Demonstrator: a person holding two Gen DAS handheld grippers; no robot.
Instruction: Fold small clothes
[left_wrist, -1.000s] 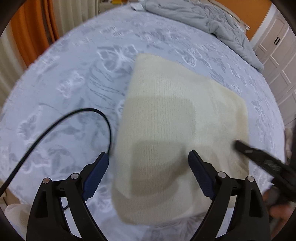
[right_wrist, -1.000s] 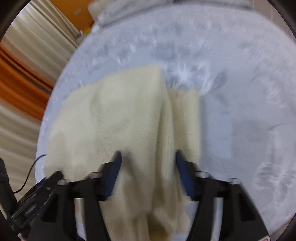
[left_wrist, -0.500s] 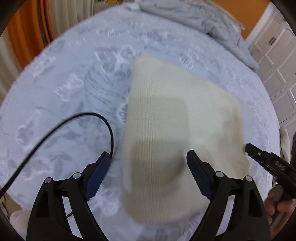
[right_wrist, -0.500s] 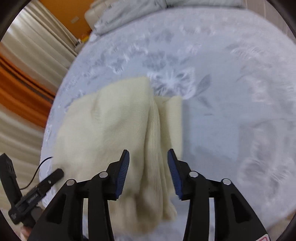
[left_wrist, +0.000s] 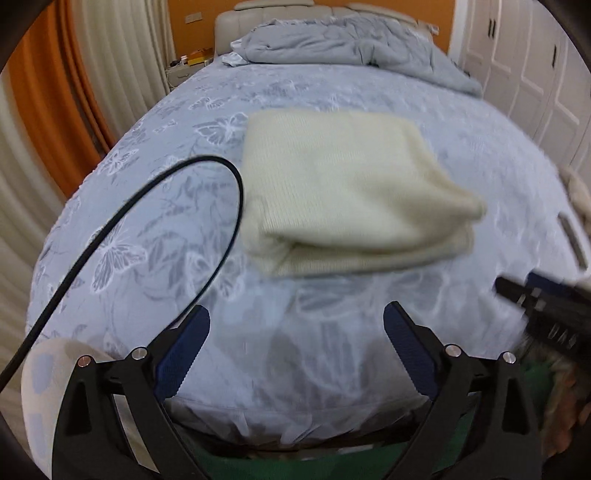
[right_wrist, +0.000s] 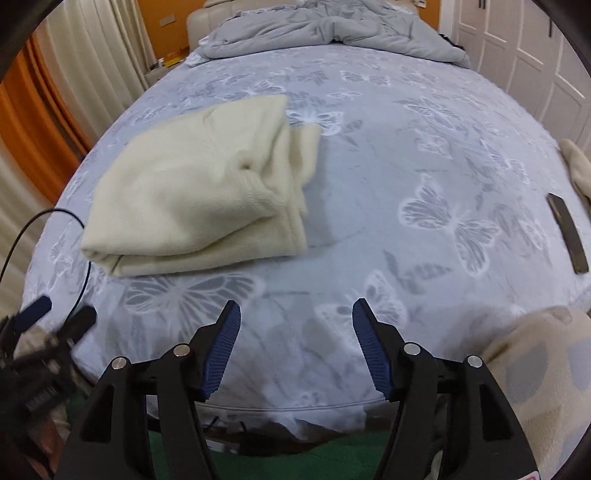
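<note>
A cream knitted garment (left_wrist: 347, 192) lies folded into a thick, layered bundle on a bed (left_wrist: 155, 236) covered in a pale blue butterfly-print sheet, its stacked edges facing the foot of the mattress. Both tools hang over the near edge of the bed, apart from the cloth. The left gripper (left_wrist: 295, 347) stands wide, its jaws having just been opening, with nothing but sheet showing between the blue pads. The right gripper (right_wrist: 295, 343) has likewise just been spreading its jaws and holds nothing; the garment (right_wrist: 207, 188) sits up and to its left.

The fold looks finished, so the step in hand appears to be clearing away from the bundle. Doing that well likely means lifting the fingers clear without dragging the top layer, and keeping the black cable (left_wrist: 155, 206), which loops just beside the bundle's left edge, from snagging the cloth. The right-hand layers look slightly uneven and may want a light tidy, though motion blur makes that hard to judge.

A dark flat object (right_wrist: 567, 232) lies near the bed's right edge, and a rumpled grey duvet (left_wrist: 343, 40) is heaped at the headboard end.
</note>
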